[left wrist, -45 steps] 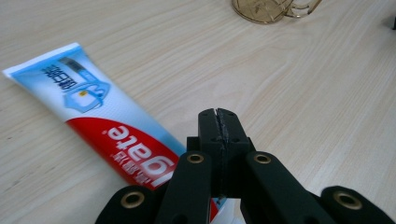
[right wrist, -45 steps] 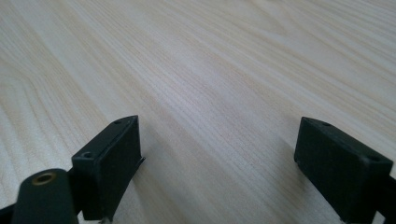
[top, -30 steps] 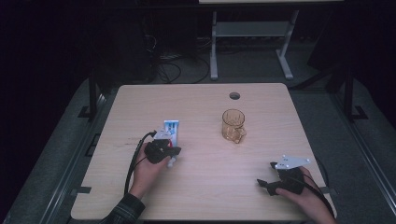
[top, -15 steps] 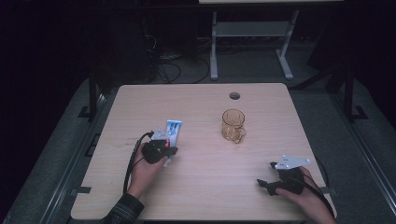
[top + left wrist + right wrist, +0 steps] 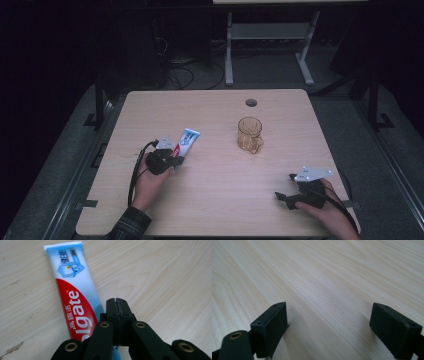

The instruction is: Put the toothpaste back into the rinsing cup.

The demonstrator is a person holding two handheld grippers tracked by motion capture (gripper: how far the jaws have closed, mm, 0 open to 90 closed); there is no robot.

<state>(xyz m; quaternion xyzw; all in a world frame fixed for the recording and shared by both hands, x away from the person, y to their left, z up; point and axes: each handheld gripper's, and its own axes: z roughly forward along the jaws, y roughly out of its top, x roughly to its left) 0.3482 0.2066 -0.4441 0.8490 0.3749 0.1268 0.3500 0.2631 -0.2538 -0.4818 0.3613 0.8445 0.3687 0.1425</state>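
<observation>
- Toothpaste tube (image 5: 185,142): lies flat on the wooden table (image 5: 210,210), left of the middle, with its crimped blue-and-white end pointing away from the person and its red printed part nearer the hand. In the left gripper view the tube (image 5: 75,297) runs from the upper left down toward the jaws, and its near end passes under the black linkage at the lower edge.
- Left gripper (image 5: 170,159): held over the near end of the tube; its jaws are pressed together, pad against pad, with nothing visible between the tips. In the left gripper view the closed tips (image 5: 117,307) stand just beside the tube's right edge, over bare wood. Whether they touch the tube cannot be told.
- Left hand (image 5: 150,180): comes in from the bottom edge, a plaid sleeve at the wrist.
- Glass mug (image 5: 249,135): stands upright to the right of the tube, well apart from it, handle toward the person.
- Right gripper (image 5: 287,192): rests low at the table's near right corner, well apart from tube and mug; in the right gripper view its jaws are spread wide over bare wood (image 5: 329,322), holding nothing.
</observation>
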